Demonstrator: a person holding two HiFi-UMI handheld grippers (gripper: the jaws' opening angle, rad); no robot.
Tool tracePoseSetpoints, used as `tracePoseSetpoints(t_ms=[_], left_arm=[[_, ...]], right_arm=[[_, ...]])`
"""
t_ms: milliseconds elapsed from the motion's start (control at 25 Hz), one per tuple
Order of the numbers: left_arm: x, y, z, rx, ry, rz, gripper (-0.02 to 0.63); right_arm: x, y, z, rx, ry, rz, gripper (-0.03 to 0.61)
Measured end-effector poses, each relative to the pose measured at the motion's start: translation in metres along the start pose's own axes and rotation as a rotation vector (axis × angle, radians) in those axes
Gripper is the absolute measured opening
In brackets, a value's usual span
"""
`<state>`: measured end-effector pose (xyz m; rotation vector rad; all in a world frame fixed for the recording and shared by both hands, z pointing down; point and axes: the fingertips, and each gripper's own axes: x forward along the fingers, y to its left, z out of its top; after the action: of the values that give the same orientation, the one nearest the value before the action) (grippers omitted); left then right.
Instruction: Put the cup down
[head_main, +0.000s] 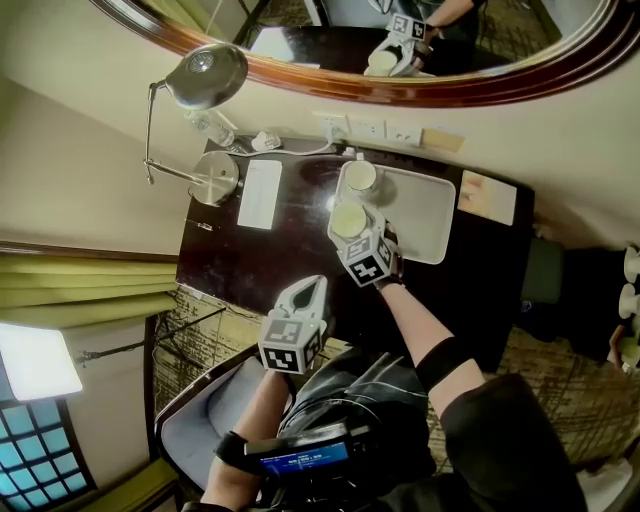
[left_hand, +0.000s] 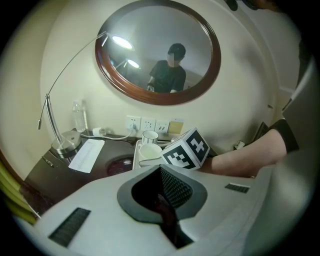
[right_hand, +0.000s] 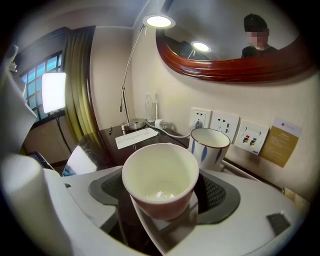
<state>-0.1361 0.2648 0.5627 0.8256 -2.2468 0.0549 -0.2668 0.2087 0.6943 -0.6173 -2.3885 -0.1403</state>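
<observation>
Right fingers (right_hand: 222, 195): am gripping cream cup (right_hand: 159, 175) at white tray (head_main: 425, 215) corner.
Left fingers (left_hand: 176, 190): am holding them closed, empty.

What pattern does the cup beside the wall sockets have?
White cup with blue leaf-like strokes and a dark rim; clearest in the right gripper view.

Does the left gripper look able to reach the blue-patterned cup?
Probably not: the right gripper, cream cup between its jaws, sits before the blue-patterned cup, and the left gripper is shut.
</observation>
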Motion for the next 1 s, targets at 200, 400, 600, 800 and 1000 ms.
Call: tracePoseSetpoints(t_ms=[200,400,600,800,1000], left_arm=[[0.001,-0.001,0.003,-0.001,-0.006,0.022,0.005],[0.016,-0.039,0.008,0.015,0.007,-0.067,0.005],[0.039,-0.093,0.009,0.046,0.028,-0.159,0.005],[0.069,-0.152,0.016,0.074,0.035,-0.233,0.005],[0.092,-0.201,0.022,0.131,0.048,-0.281,0.005]], right_arm=[[-0.024,-0.006,0.008,0.034,-0.041,-0.01,0.423],[-0.076,-0.03,0.002,0.086,-0.055,-0.058,0.423],[-0.144,-0.072,-0.036,0.156,-0.026,-0.15,0.423],[-0.206,-0.133,-0.088,0.254,-0.006,-0.272,0.423],[-0.238,-0.187,-0.13,0.315,-0.021,-0.383,0.423]])
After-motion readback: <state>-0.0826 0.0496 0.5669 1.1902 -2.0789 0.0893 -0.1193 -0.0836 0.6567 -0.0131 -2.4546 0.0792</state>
